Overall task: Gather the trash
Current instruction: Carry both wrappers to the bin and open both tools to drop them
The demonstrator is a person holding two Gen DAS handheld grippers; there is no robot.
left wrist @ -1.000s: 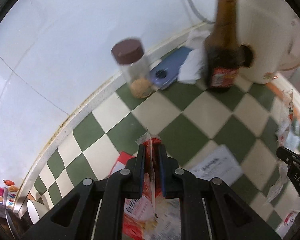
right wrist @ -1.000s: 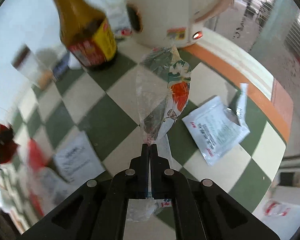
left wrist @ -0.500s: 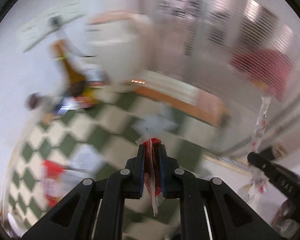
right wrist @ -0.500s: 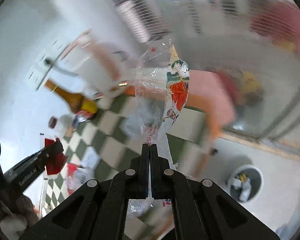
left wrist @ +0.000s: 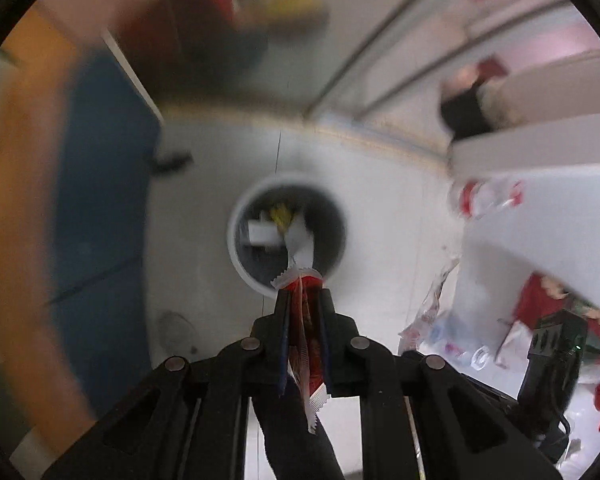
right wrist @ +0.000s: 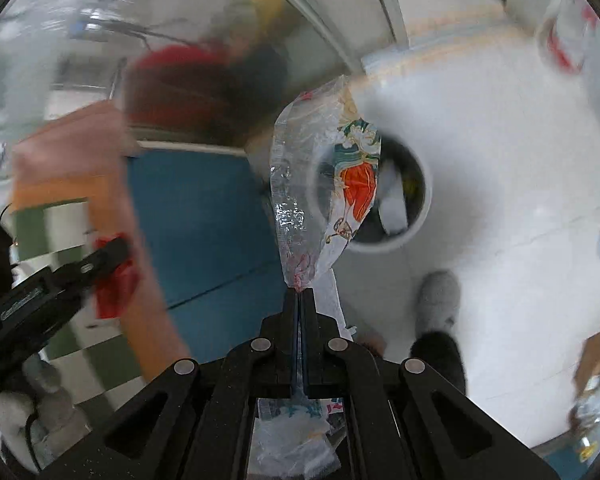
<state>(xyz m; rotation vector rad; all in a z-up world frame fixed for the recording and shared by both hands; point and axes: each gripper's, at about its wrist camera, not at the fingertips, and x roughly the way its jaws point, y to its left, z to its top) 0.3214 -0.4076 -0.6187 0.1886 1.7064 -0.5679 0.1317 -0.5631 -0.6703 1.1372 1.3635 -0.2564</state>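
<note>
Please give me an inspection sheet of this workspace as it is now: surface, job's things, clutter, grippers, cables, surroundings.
Surface: pale floor, blurred.
Job's things: red wrapper and clear printed wrapper; round bin on the floor, trash inside.
Clutter: clear wrappers at right in the left view.
Grippers: left gripper shut on the red wrapper; right gripper shut on the clear printed wrapper.
Cables: nothing seen.
Surroundings: blue panel; a shoe.
</note>
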